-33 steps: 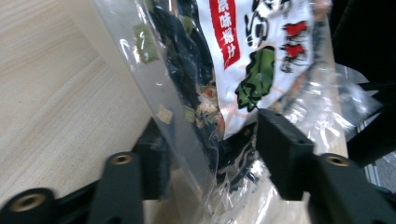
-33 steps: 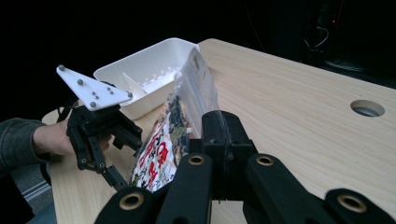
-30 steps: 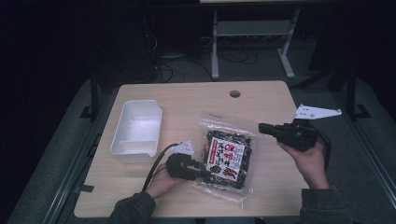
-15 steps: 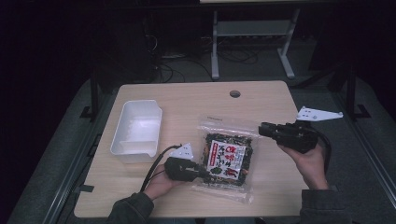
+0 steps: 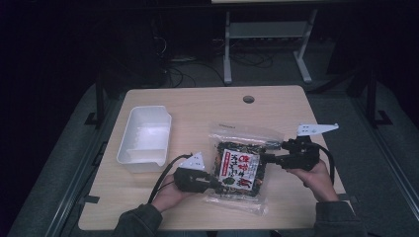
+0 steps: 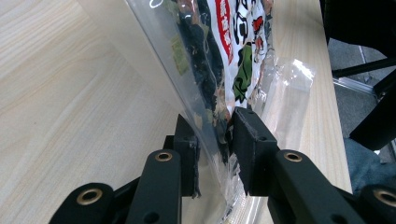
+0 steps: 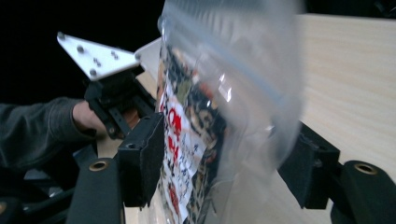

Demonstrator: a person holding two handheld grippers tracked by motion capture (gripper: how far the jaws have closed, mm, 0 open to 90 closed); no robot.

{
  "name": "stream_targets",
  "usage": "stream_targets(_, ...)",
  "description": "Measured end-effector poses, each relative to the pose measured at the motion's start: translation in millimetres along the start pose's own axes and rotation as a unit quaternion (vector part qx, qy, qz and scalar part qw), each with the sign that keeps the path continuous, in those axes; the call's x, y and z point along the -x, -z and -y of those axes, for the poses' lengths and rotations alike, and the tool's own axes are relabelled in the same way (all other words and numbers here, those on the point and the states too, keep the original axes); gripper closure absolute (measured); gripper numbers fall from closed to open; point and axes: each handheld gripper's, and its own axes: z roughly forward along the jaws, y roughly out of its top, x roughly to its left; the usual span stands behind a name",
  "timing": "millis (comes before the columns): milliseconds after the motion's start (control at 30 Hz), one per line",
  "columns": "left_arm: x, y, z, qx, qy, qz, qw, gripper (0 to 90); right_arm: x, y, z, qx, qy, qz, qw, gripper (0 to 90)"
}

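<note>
While flat, snack bag [image 5: 240, 168] lengthwise toward person

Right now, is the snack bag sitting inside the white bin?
No, the snack bag lies on the table, well to the right of the white bin.

Your right gripper [image 7: 224, 163] has just been opening its jaws, and they now stand wide with the snack bag [image 7: 210, 116] between them. The left pad lies close against the bag's printed face; the right pad sits clear of the blurred clear plastic. Beyond the bag, your left gripper [image 7: 116, 100] with its grey plate is at the bag's far edge, over the wooden table [image 7: 345, 79].
</note>
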Motion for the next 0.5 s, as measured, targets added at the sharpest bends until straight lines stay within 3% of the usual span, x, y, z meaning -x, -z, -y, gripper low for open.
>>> stream_targets(267, 0.0, 0.5, 0.4, 0.001, 0.000, 0.000, 1.0000, 71.5, -1.7, -17.3, 3.4, -0.037, 0.009, -0.002, 0.9993, 45.6)
stream_targets(500, -1.0, 1.3, 1.5, 0.000, -0.001, 0.001, 1.0000, 71.3, -0.2, -23.7, 9.5, -0.039, 0.011, -0.026, 0.9989, 61.5)
